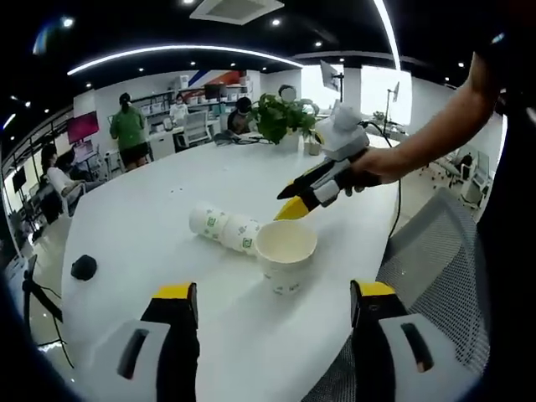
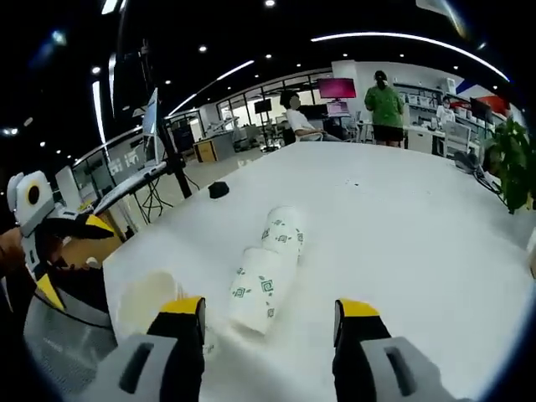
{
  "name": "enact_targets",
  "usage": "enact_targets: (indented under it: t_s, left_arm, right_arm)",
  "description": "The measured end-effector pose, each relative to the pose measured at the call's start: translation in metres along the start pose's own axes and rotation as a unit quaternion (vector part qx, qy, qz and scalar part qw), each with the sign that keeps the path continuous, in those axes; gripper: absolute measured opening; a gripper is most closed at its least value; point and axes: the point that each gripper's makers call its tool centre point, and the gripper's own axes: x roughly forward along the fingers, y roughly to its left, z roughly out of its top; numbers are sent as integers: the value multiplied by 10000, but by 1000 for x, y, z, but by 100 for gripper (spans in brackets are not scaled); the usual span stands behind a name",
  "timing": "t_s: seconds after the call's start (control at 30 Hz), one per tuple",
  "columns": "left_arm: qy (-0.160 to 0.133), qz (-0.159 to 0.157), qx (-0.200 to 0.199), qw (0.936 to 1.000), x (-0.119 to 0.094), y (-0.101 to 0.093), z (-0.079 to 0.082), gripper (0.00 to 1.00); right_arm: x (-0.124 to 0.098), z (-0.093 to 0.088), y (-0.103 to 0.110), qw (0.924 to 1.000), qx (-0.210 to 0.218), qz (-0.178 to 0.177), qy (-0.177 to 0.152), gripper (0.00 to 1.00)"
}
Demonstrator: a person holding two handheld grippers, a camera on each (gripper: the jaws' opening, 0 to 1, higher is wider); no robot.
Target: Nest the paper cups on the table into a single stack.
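On the long white oval table [image 1: 167,201] one white paper cup with green print [image 1: 286,251] stands upright, mouth open, and touching it at ten o'clock lie nested white paper cups on their side [image 1: 224,229]. From two o'clock in the left gripper view the right gripper [image 1: 295,203] reaches in, its yellow tips close together just above the upright cup's rim; whether they touch I cannot tell. Nearer, the left gripper [image 1: 275,303] holds its black-and-yellow jaws wide apart with nothing between them. At nine o'clock sits a small black round object [image 1: 84,267]
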Motion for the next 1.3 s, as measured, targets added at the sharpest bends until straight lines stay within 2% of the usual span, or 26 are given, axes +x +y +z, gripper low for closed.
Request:
enact_targets:
  t_s: [0.33, 0.47, 0.63, 0.97, 1.1, 1.2, 1.3]
  left_arm:
    - [-68, 84, -136, 9998, -4, 5, -1, 83]
    - [-103, 165, -170, 9997, -7, 9, -1, 87]
    - [24, 381, -88, 9992, -8, 17, -7, 98]
    - [-51, 475, -309, 9984, -12, 20, -7, 99]
    - [-150, 483, -439, 9978, -12, 21, -4, 98]
    - [-143, 484, -437, 9978, -12, 21, -3, 97]
    - [-132, 455, -452, 9979, -12, 19, -4, 95]
  right_arm:
    - [33, -7, -2, 9992, 162, 150, 344, 60]
    - [41, -4, 1, 9986, 233, 210, 415, 58]
    - [49, -2, 4, 9983, 268, 241, 466, 54]
    - [60, -11, 10, 9968, 273, 336, 667, 47]
    - [57, -16, 9, 9965, 241, 319, 738, 44]
    - [58, -18, 7, 9964, 196, 296, 770, 38]
    - [56, -20, 7, 9963, 213, 291, 777, 37]
